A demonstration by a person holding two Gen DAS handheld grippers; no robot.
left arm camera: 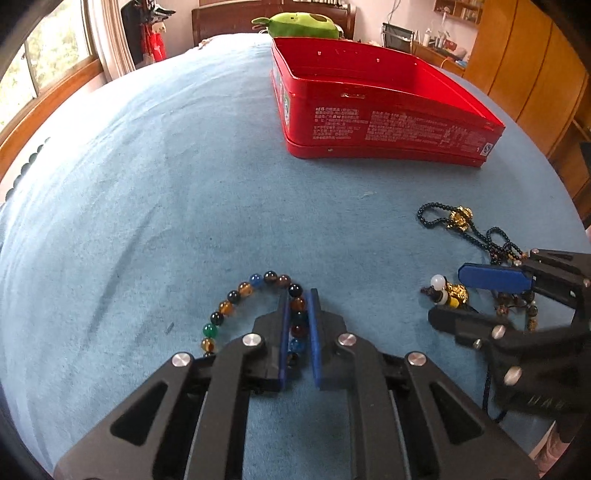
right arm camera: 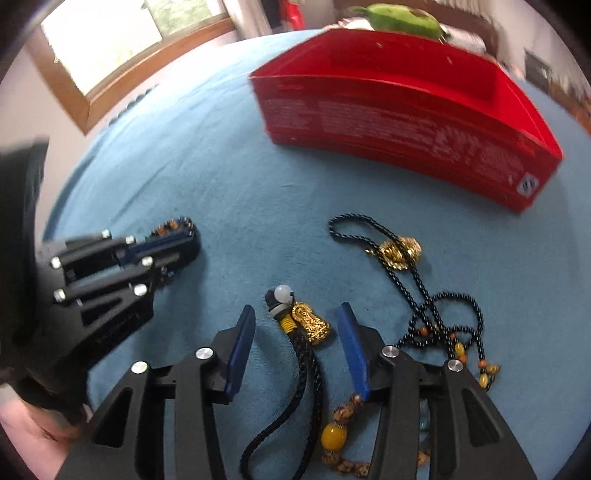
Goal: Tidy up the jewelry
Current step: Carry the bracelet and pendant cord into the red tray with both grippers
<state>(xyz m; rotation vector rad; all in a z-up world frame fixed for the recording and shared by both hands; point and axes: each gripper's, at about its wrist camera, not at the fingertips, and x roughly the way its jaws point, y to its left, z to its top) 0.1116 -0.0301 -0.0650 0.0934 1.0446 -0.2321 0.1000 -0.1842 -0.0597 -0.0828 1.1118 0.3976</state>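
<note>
Left gripper (left arm camera: 299, 295) clamped on one side of multicoloured bead bracelet (left arm camera: 236, 299), lying on blue bedspread (left arm camera: 147, 203) in front of open red tin (left arm camera: 388, 110). Right gripper (right arm camera: 295, 321) jaws apart, straddling gold pendant w/ white bead on black braided cord (right arm camera: 308, 323), pads not touching it. Black bead necklace w/ gold charm (right arm camera: 400, 251) lies just right of it.

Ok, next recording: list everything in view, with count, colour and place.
Tin: one, red, open, far side of the bedspread.
Bedspread: one, blue, under everything.
Bead bracelet: one, multicoloured, between the left tool's pads.
Gold pendant: one, on black cord, between the right tool's pads, untouched.
Black bead necklace: one, gold charm, right of the pendant.
Plush toy: one, green, behind the tin.
Left tool: shut on the bracelet.
Right tool: open.
</note>
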